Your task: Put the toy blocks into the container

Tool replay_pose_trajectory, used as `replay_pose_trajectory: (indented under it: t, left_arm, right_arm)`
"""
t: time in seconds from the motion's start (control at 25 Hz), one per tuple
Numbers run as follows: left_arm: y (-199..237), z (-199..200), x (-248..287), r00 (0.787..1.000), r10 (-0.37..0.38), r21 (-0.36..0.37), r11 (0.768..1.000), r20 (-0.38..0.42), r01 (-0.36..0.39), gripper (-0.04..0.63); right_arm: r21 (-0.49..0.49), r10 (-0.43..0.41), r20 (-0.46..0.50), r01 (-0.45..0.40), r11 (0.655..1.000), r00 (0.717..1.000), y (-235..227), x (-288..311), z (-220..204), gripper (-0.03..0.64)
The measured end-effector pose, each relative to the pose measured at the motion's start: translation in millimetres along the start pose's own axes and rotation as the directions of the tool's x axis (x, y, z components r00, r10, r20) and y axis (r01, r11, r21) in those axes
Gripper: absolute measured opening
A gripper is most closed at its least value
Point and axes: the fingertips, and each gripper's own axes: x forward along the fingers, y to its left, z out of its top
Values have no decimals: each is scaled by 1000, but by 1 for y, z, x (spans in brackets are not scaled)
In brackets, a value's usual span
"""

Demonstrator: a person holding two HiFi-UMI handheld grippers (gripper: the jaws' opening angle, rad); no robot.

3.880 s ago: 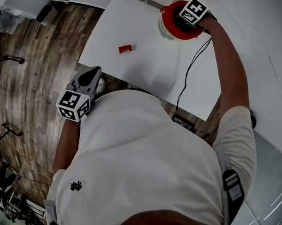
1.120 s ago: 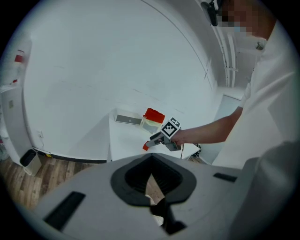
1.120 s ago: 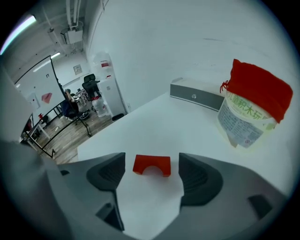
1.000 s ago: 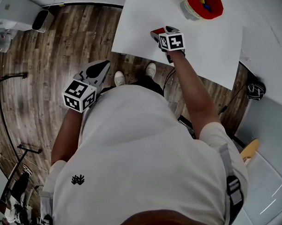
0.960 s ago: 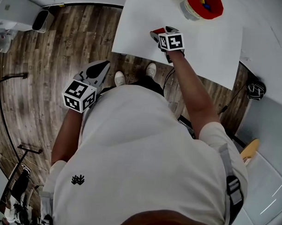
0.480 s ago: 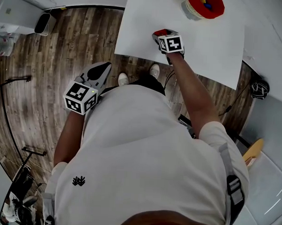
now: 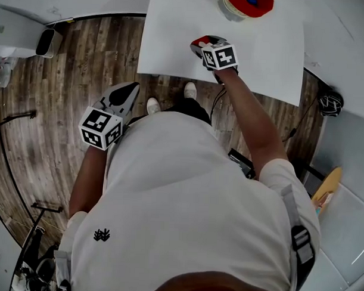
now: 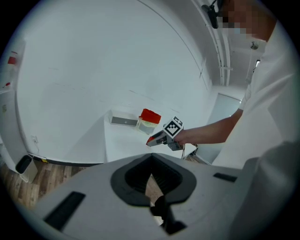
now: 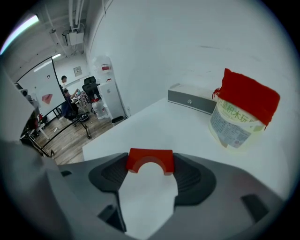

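Pointing of block: the red arch block (image 9: 150, 161) sits crosswise, its long axis running left to right from one pad to the other. Its flat back faces the far side of the counter (image 7: 173, 46), and its arch opening faces back along the tongs.
Block place: pinched at the tips of the right tongs (image 7: 199, 42), over the near left part of the counter, well apart from the tub (image 9: 239, 124).
Grip, left: the left tongs (image 8: 151, 159) have their tips together with nothing between them. They are held over the floor (image 7: 65, 84), left of the counter, tilted slightly down.
Grip, right: the jaws stand wide and have just been closing, with the pads pressed on both ends of the block.
Tub: pale with green print, upright near the counter's far edge, with a red liner (image 9: 248, 96) draped over its rim. The head view shows small pieces inside, one of them a blue piece (image 7: 252, 1); the rest are too small to tell.
Box: a low grey box (image 9: 192, 100) stands just left of the tub, by the wall (image 9: 187, 47).
Counter: white, with its near edge just beyond the person's shoes (image 7: 152, 105).
Floor: wood planks, with a white bin (image 7: 45, 41) at far left and a dark cable coil (image 7: 330, 104) at right.
Room: white walls, with office chairs (image 9: 89, 86) far off at the left of the right gripper view.
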Motion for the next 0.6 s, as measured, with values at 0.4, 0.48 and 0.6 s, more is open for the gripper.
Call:
replay_pose_trajectory:
  t: [0.4,0.48,0.6]
  left_arm:
    - [-19,5,22,999,-37,4,999,-1,37,6]
    - [-22,10,32,999,-37,6,999,-2,37,6]
    - [-26,20,46,999,-31,8,999,8,31,6]
  right_arm:
    - [-93,41,29,-38,995,999,-31,-85,32,304]
    - [-129,46,26,-42,991,999,-46,-104,40,304]
    - [-185,51,19,-47,982,999,-70,-126,55,304]
